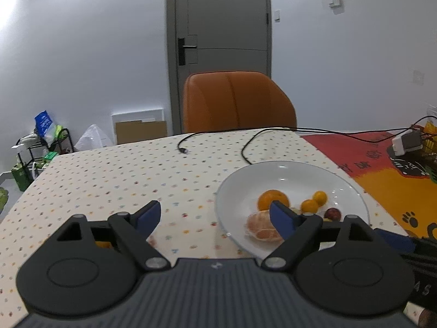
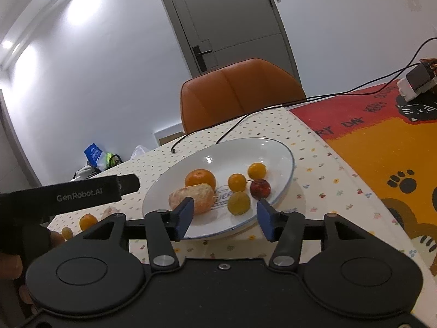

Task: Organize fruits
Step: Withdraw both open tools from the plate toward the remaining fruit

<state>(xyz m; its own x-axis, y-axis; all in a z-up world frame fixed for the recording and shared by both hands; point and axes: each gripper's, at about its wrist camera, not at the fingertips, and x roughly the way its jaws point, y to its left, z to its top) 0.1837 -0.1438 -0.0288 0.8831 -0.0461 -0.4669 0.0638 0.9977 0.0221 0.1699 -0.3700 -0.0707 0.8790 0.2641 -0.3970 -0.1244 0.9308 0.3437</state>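
We hold both tools low over the spotted tablecloth [image 1: 114,172], near the white plate [image 2: 275,147]. The right gripper [image 2: 224,217] has its jaws spread and empty, just short of the plate's near rim. The left gripper [image 1: 215,216] is likewise spread and empty.

The plate already carries a whole mandarin [image 2: 200,178], a peeled mandarin [image 2: 191,195], two small orange fruits, a yellow-green fruit [image 2: 239,202] and a dark red fruit [image 2: 260,187].

Three pieces lie on the cloth left of the plate, including a small orange fruit [image 2: 88,221]. We judge these the remaining work. We approach each from above, centre it between the pads, and close gently to avoid rolling or bruising.
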